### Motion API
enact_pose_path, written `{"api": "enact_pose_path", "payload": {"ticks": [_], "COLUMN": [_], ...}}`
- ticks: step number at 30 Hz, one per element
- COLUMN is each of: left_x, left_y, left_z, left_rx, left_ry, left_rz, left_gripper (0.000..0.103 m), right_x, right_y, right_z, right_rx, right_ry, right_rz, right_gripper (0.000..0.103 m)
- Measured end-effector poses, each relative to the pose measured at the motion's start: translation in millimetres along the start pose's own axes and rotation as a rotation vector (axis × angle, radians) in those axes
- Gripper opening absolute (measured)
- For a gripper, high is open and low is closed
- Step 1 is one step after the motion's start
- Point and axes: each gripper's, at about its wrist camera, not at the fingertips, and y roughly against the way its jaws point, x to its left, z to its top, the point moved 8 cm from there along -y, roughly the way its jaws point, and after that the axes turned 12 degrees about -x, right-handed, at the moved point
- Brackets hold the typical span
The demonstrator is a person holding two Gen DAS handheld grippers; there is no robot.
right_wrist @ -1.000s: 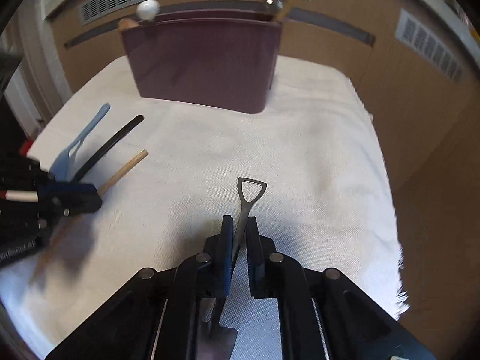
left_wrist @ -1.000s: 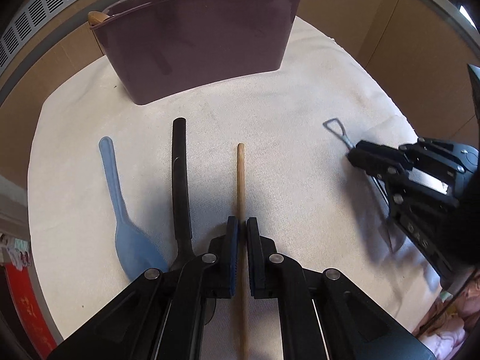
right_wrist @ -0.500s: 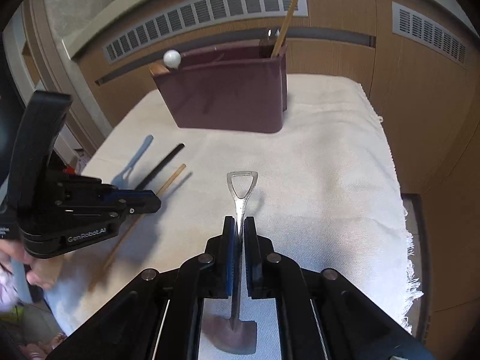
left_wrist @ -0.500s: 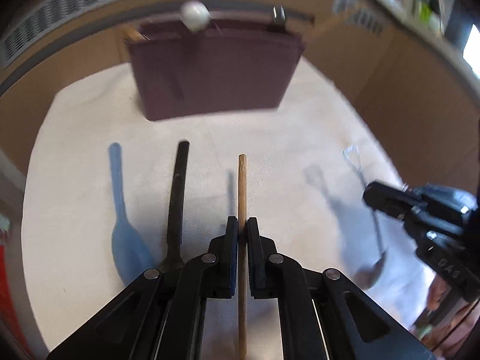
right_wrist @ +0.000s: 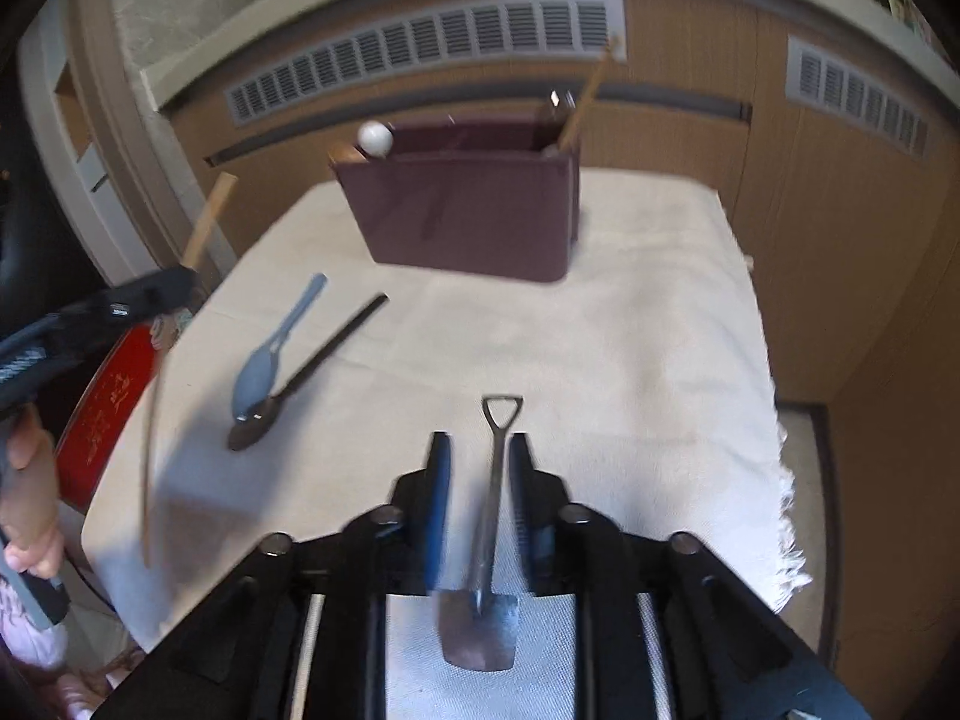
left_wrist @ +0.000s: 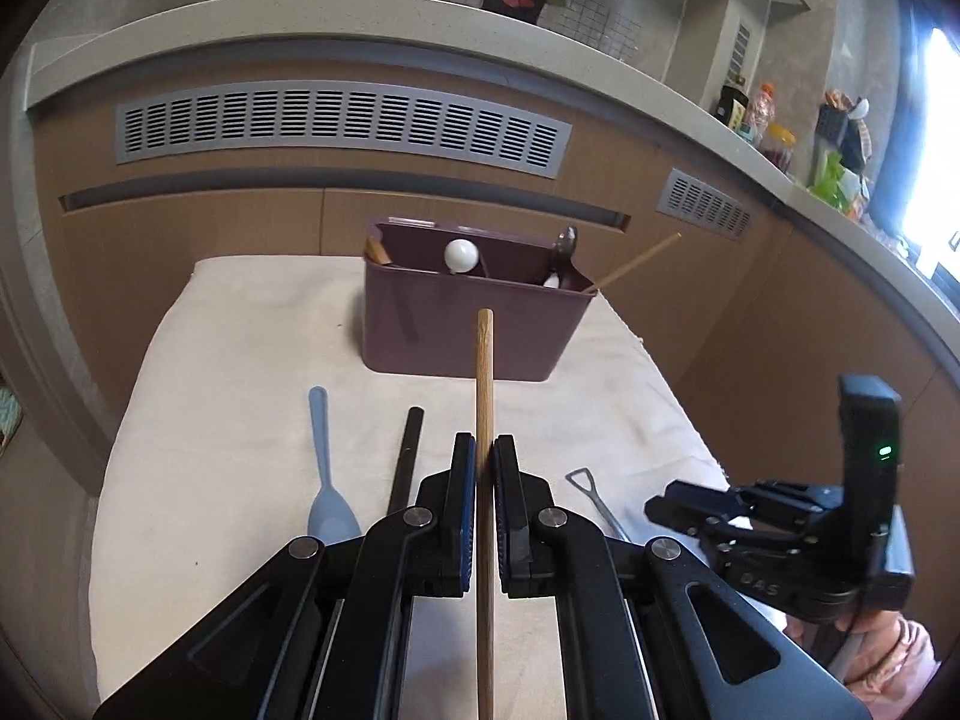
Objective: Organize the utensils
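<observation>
My left gripper [left_wrist: 484,461] is shut on a wooden stick [left_wrist: 485,396] and holds it lifted, pointing at the maroon utensil holder [left_wrist: 468,330]. The stick also shows in the right wrist view [right_wrist: 207,222], raised at the left. My right gripper [right_wrist: 478,456] is open, its fingers either side of a metal shovel-shaped spoon [right_wrist: 489,528] that lies on the cloth. A blue spoon [left_wrist: 324,480] and a black-handled utensil [left_wrist: 406,456] lie on the cloth at the left.
The holder [right_wrist: 474,210] holds a white-knobbed utensil [left_wrist: 461,254], a wooden stick and a metal spoon. The white cloth [right_wrist: 630,348] covers a small table with a frayed right edge. A wood-panelled wall with vents stands behind. A red object [right_wrist: 108,408] sits beside the table's left.
My left gripper has lifted the wooden stick off the cloth and pulled back. My right gripper has opened and the shovel spoon lies between its fingers.
</observation>
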Motion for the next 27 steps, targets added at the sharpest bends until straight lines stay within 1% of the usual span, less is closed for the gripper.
{"api": "enact_pose_path", "payload": {"ticks": [3,6,9,10,11,12,15,17,21,27], "left_x": [6.3,11.2,13.3,13.5,13.8,13.5,11.6,9.2,2.9,-7.8], "left_y": [-4.2,-5.7,-6.2,-6.1,-5.7,-5.6,-4.1,-2.7,1.9,12.6], "left_z": [-11.6,-18.2,-21.7,-22.4,-22.4,-22.5,-21.4,-20.7,-16.1,-4.4], "left_rx": [0.004,0.024,0.031,0.033,0.033,0.032,0.031,0.029,0.022,-0.009], "left_ry": [0.023,0.037,0.043,0.045,0.046,0.044,0.043,0.040,0.039,0.023], "left_rz": [0.015,0.020,0.024,0.022,0.022,0.023,0.017,0.012,-0.013,-0.028], "left_gripper": [0.006,0.006,0.006,0.006,0.006,0.006,0.006,0.006,0.006,0.006], "right_x": [-3.9,-1.8,0.9,1.0,1.6,2.9,3.1,1.7,5.4,17.3], "right_y": [-20.0,-33.7,-47.8,-48.4,-47.6,-46.8,-36.7,-22.8,11.0,45.1], "right_z": [-8.8,-13.4,-21.5,-22.2,-22.1,-23.0,-21.1,-13.7,5.7,29.6], "right_rx": [0.038,0.062,0.109,0.098,0.087,0.087,0.069,0.029,-0.058,-0.153], "right_ry": [0.009,0.030,0.033,0.051,0.084,0.115,0.068,0.040,-0.004,0.000], "right_rz": [-0.030,-0.042,-0.034,-0.048,-0.071,-0.084,-0.053,-0.045,0.010,0.046], "right_gripper": [0.023,0.023,0.022,0.020,0.006,0.006,0.005,0.005,0.005,0.004]}}
